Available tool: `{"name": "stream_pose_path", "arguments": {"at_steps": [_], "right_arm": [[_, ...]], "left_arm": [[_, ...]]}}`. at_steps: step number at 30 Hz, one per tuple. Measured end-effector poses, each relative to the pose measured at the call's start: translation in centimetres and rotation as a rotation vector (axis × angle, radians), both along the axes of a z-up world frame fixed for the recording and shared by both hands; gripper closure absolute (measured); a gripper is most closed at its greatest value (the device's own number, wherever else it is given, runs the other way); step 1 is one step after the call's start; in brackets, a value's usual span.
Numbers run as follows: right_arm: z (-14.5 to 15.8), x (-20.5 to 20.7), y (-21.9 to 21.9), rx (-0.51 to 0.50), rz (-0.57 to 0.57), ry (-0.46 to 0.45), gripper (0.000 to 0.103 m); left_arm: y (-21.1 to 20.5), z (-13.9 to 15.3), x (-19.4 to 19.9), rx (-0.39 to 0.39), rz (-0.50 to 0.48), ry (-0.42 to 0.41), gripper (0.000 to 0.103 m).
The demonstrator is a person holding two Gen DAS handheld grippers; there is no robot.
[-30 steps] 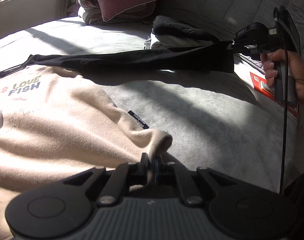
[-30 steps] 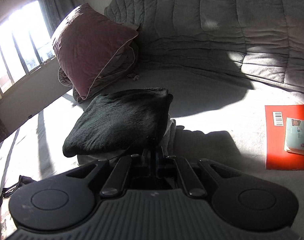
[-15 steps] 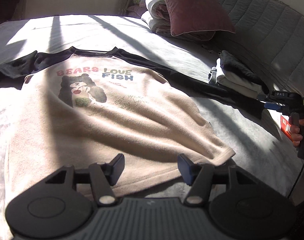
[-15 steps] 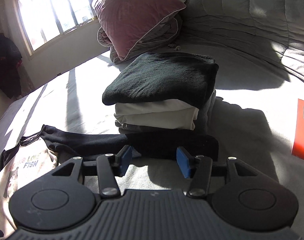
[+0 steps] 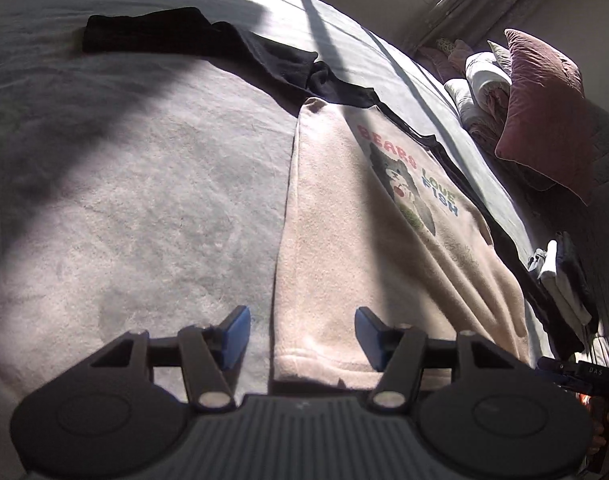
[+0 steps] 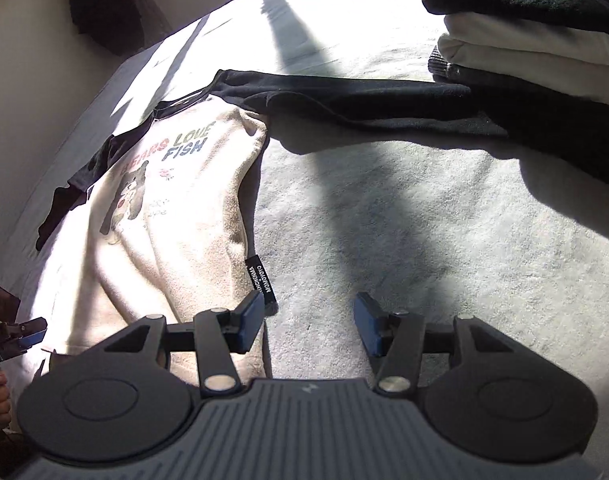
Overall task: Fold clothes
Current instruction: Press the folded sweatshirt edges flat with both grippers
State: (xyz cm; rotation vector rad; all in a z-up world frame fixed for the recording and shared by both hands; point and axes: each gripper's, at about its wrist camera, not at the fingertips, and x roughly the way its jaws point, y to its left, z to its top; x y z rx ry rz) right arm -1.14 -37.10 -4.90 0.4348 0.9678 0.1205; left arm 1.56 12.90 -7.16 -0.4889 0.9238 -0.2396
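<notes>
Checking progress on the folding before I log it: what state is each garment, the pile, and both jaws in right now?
Bear sweatshirt: spread flat on the bed, print up, unfolded.
Left black sleeve: stretched out sideways.
Right black sleeve: stretched out towards the pile.
Folded pile: stacked, black piece on top.
Left gripper: jaws open over the hem's left corner, holding nothing.
Right gripper: jaws open, empty, beside the side label.
</notes>
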Motion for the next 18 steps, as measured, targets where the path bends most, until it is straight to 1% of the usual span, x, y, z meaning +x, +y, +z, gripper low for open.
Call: {"name": "stream_pose_path", "arguments": {"at_steps": [2,3,4,5,6,7,9,10,11,12,14,16,18], "right_arm": [[-0.5,0.2,0.7,0.013,0.014,0.011,0.048],[-0.6,0.2,1.2,0.005,0.025,0.012,0.048],[-0.7,0.1,1.6,-0.005,0.036,0.012,0.049],[-0.7,0.1,2.0,-0.016,0.046,0.01,0.052],[-0.8,0.0,2.2,-0.02,0.059,0.01,0.054],[-0.8,0.0,2.4,-0.018,0.074,0.013,0.059],[-1.1,0.1,2.9,-0.018,0.101,0.023,0.077],[-1.2,0.1,3.0,-0.022,0.107,0.033,0.093],[-1.2,0.1,3.1,-0.023,0.102,0.039,0.097],[-1.0,-0.1,3.0,-0.021,0.087,0.04,0.097],[-0.1,-0.7,2.6,-0.01,0.057,0.029,0.098],[1.2,-1.5,2.3,0.017,0.053,0.005,0.098],[2.3,-2.1,2.6,0.012,0.063,-0.002,0.098]], "left_arm": [[0.3,-0.4,-0.1,-0.034,-0.011,0.011,0.053],[0.3,-0.7,-0.1,-0.056,-0.025,0.028,0.064],[0.1,-0.9,-0.1,-0.071,-0.039,0.042,0.07],[0.0,-1.1,-0.1,-0.086,-0.054,0.057,0.071],[-0.3,-1.1,-0.1,-0.084,-0.071,0.062,0.077],[-0.6,-1.2,-0.1,-0.071,-0.083,0.066,0.086],[-0.8,-1.1,0.0,-0.05,-0.076,0.073,0.092],[-0.7,-0.9,-0.1,-0.049,-0.062,0.078,0.093],[-0.4,-0.3,-0.3,-0.043,-0.045,0.074,0.094],[-0.2,0.2,-0.5,-0.037,-0.027,0.069,0.095],[0.5,2.0,-1.3,-0.02,-0.004,0.028,0.095],[1.4,3.7,-2.2,-0.032,-0.01,-0.003,0.095],[1.8,4.3,-2.9,-0.021,-0.023,0.002,0.095]]}}
